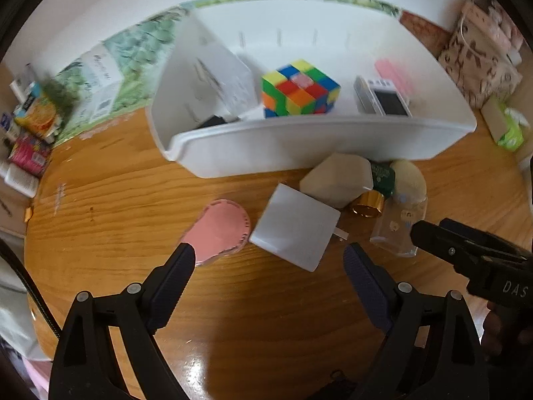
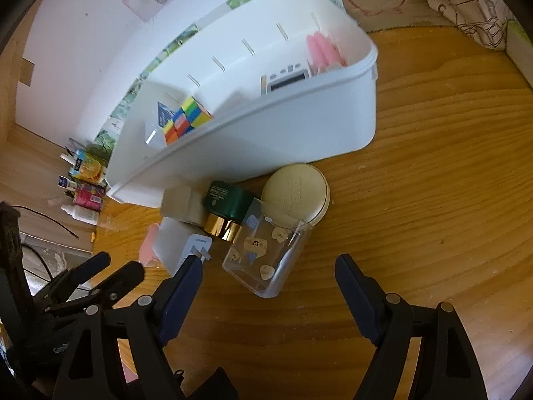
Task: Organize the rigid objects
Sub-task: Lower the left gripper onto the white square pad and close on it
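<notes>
The surface [image 1: 116, 206] is glossy varnished wood with visible grain. The bin [image 1: 299, 146] looks like smooth white plastic. The box [image 2: 266, 260] is clear glossy plastic; the jar [image 2: 230, 203] has a shiny gold metallic band. The fingers [image 1: 173, 280] carry ribbed matt pads.

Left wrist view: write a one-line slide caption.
Open left gripper approaches a white charger beside a pink mirror, with the white bin holding a puzzle cube behind.
</notes>
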A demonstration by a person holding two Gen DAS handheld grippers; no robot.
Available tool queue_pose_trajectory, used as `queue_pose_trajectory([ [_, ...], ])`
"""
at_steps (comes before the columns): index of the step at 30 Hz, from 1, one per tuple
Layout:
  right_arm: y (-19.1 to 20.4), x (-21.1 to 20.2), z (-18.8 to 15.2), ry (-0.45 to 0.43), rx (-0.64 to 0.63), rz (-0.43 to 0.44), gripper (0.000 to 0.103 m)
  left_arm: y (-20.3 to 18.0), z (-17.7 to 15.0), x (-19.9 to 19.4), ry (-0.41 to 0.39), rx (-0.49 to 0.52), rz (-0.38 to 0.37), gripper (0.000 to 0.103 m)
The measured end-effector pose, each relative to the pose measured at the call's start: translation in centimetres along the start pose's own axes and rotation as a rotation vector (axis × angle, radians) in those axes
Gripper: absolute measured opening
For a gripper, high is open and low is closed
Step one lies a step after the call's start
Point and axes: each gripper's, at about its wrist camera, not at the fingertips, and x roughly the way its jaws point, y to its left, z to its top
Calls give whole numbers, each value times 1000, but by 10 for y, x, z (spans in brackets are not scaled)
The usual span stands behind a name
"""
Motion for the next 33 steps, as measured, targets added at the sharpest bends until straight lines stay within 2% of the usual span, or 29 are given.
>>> queue_pose_trajectory([
  [4,2,8,3,28,-12,-18,82,-6,5,15,48,35,4,92],
  [7,4,14,4,46,-24,-37,78,-6,8,24,76,33,-5,92],
  [19,14,26,10,88,-97,-95,71,4,15,41,114,-10,-28,90],
  [22,17,27,11,94,-115,-107,71,11,13,46,111,-13,-59,80],
  [27,23,30,12,103,-152,-118,68,12,16,44,82,-1,-69,62],
  [33,23,30,11,104,-160,-123,68,14,17,43,77,5,-69,61],
])
